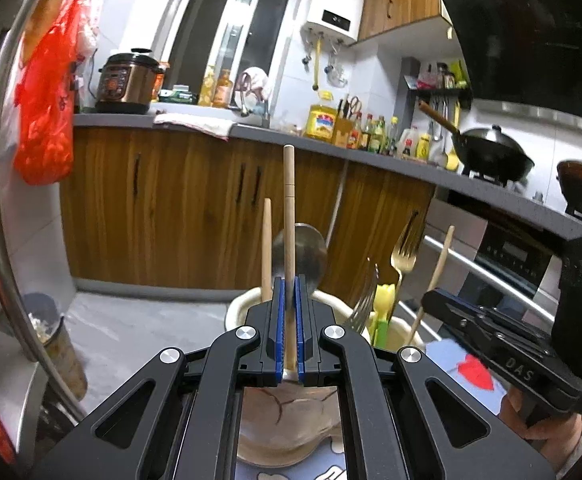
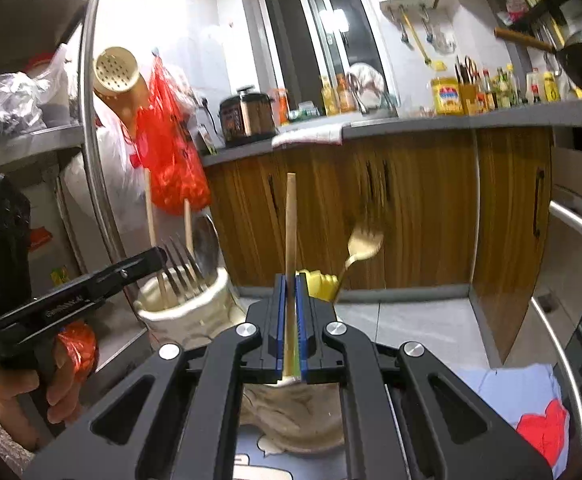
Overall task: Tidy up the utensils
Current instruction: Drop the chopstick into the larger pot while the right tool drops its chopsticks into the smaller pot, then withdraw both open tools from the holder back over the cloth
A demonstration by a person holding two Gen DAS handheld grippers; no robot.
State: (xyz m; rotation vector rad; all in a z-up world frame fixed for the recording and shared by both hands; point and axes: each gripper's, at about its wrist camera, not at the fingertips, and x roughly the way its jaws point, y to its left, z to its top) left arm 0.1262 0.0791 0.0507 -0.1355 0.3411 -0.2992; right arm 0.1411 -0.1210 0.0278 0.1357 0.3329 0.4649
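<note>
Blue pads (image 1: 279, 320) of the left gripper (image 1: 290, 324) are clamped on a wooden chopstick (image 1: 289, 216) that stands upright between them, its top rising well above the jaws. Just behind the jaws sits a cream cup (image 1: 239, 308) holding a second wooden stick (image 1: 266, 248), a steel spoon (image 1: 305, 256) and a steel fork (image 1: 365, 300). To the right of that cup, a gold fork (image 1: 405, 252) and a yellow-topped utensil (image 1: 383, 300) stand in a second cream holder (image 1: 401, 332), with another wooden stick (image 1: 435, 276) slanting up beside them. At the right edge the right gripper's black body (image 1: 503, 344) reaches in, a hand (image 1: 543, 420) beneath it. A blue cloth with a red heart (image 1: 475, 372) lies under the cups.

From the right wrist, the right gripper (image 2: 290, 320) is likewise shut on a wooden chopstick (image 2: 290, 232), held upright between its blue pads (image 2: 301, 320). Behind and just right of the jaws are the yellow-topped utensil (image 2: 319, 284) and the gold fork (image 2: 365, 244), blurred. To the left stands the cream cup (image 2: 187, 312) with the steel fork (image 2: 183, 268), spoon and sticks in it; the left gripper (image 2: 159, 258) points at its rim, held by a hand (image 2: 19, 400).

Wooden cabinets (image 2: 411, 208) under a grey counter (image 2: 451, 124) fill the background, with a red bag (image 2: 171, 168) hanging at left.
</note>
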